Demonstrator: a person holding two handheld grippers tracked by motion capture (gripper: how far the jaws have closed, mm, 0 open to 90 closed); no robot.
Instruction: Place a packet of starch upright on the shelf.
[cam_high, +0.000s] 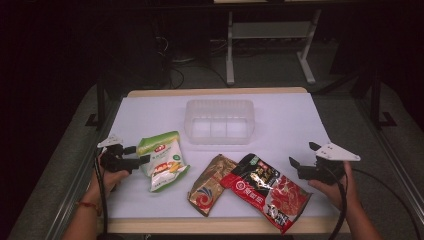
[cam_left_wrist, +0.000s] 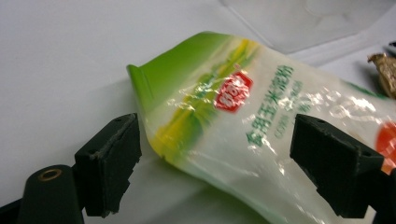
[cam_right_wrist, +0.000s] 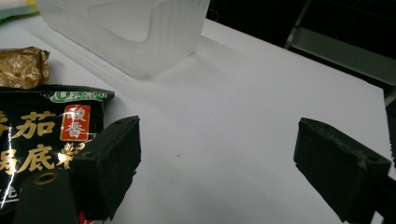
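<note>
Here the left gripper stands spread around the green-and-white packet at the table's left, likely for a grip, while the right gripper hangs spread beside the black-and-red packet.

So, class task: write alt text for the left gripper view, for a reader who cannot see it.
A green and clear plastic food pouch with a red logo lies on a white table, its green end between the left claw's two open black jaws, which do not press on it. The edge of a clear tub shows behind.
</note>
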